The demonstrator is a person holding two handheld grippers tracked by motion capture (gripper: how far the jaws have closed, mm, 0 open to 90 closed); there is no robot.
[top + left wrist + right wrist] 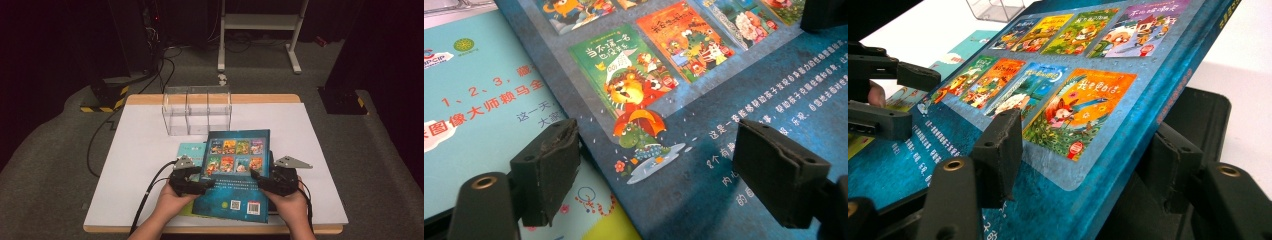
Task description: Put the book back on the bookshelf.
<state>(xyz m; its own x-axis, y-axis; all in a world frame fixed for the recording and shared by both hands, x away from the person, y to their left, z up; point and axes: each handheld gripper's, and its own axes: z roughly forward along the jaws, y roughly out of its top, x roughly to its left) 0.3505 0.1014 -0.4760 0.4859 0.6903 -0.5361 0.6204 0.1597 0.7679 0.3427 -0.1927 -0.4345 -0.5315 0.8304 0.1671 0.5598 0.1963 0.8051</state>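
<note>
In the high view, a dark-blue hardcover picture book (236, 172) lies on the white worktop (130, 165), flanked by the left tool (201, 186) and right tool (256, 176). In the left gripper view, the jaws straddle its edge, unclamped. In the right gripper view, the jaws bracket the raised cover edge without visibly pinching; clamp squarely before lifting further.

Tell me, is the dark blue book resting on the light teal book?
Touching. In the left gripper view the dark blue book overlaps the light teal book, its edge lying on it without a gap.
</note>
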